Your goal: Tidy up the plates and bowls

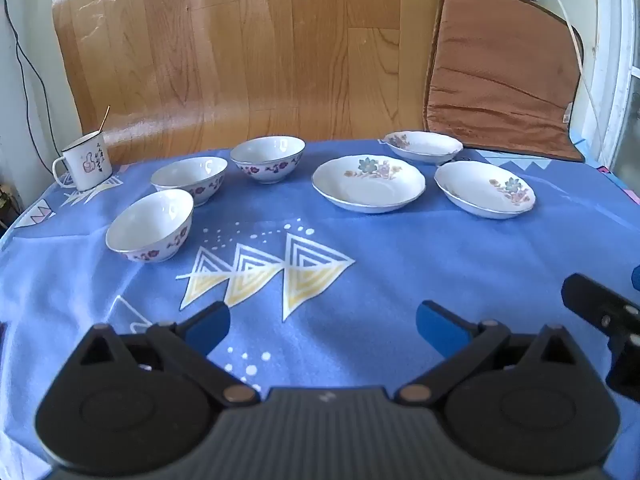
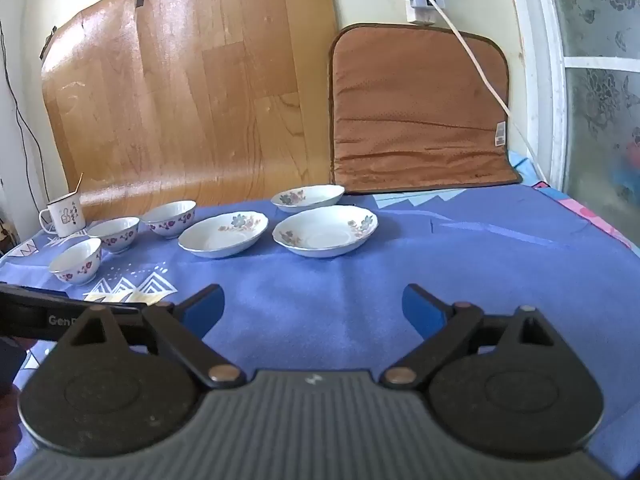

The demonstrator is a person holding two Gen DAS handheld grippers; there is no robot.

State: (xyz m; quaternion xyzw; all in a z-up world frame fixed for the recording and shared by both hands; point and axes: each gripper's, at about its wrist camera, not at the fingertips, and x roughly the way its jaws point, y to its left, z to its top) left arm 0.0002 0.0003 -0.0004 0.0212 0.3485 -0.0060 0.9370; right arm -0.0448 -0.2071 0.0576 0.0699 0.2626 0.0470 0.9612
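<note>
Three white floral bowls stand apart at the left of the blue tablecloth: a near bowl (image 1: 150, 226) (image 2: 76, 261), a middle bowl (image 1: 189, 179) (image 2: 114, 233) and a far bowl (image 1: 267, 159) (image 2: 168, 218). To their right lie three shallow flowered plates: a left plate (image 1: 368, 183) (image 2: 223, 234), a right plate (image 1: 484, 189) (image 2: 325, 230) and a far plate (image 1: 423, 147) (image 2: 307, 197). My left gripper (image 1: 323, 326) hovers open over the near cloth, nothing between its blue pads. My right gripper (image 2: 313, 312) is open too, short of the plates.
A white enamel mug (image 1: 83, 161) (image 2: 63, 214) with a stick in it stands at the far left corner. A wood-pattern sheet (image 1: 248, 48) and a brown cushion (image 2: 418, 112) lean on the wall behind. A white cable (image 2: 476, 56) hangs at right.
</note>
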